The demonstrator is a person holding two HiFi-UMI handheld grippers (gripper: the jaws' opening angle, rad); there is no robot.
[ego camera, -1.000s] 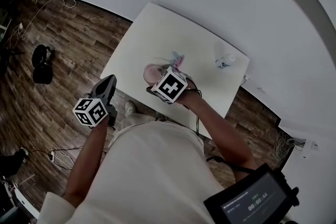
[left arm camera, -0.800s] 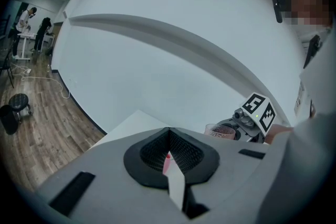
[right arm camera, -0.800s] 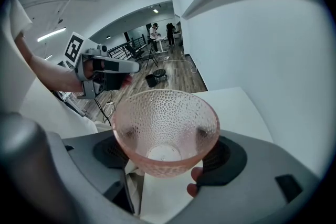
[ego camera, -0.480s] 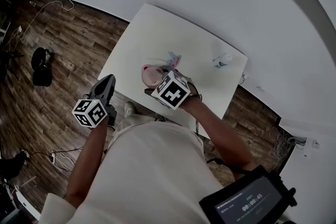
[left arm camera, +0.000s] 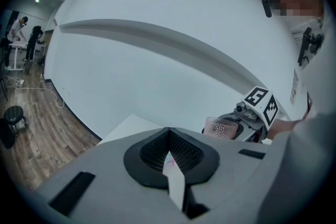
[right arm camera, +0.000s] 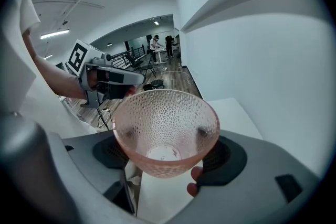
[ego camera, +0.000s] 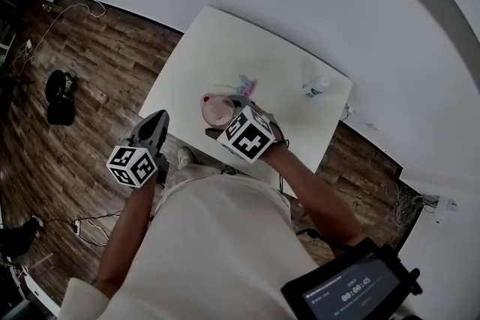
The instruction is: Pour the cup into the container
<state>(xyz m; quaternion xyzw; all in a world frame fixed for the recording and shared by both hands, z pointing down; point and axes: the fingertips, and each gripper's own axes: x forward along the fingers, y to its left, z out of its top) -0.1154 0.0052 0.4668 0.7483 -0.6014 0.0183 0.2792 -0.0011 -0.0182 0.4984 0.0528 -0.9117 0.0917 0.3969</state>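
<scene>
- Right gripper view: right gripper (right arm camera: 167, 140) jaws spread wide, clamped on pink dimpled glass cup (right arm camera: 164, 122), mouth facing camera.
- Left gripper view: left gripper (left arm camera: 169, 150) jaws closed, nothing between.
- Head view only: cup over white bench's (ego camera: 225, 49) near edge.

White table (ego camera: 217, 49) sits mid-frame, tilted like a diamond, its top mostly bare. Near the centre of it there's a little pink-and-blue thing (ego camera: 247, 83), too small to identify, lying flat on the surface. Over at the table's right corner, well apart from that, a small blue-and-white object (ego camera: 316, 86) stands by the edge. Around the table, dark wood-plank floor (ego camera: 97, 64); at the left of the frame a black stool (ego camera: 60, 95) rests on it, and a pale cable (ego camera: 71, 10) trails across the boards at upper left.
</scene>
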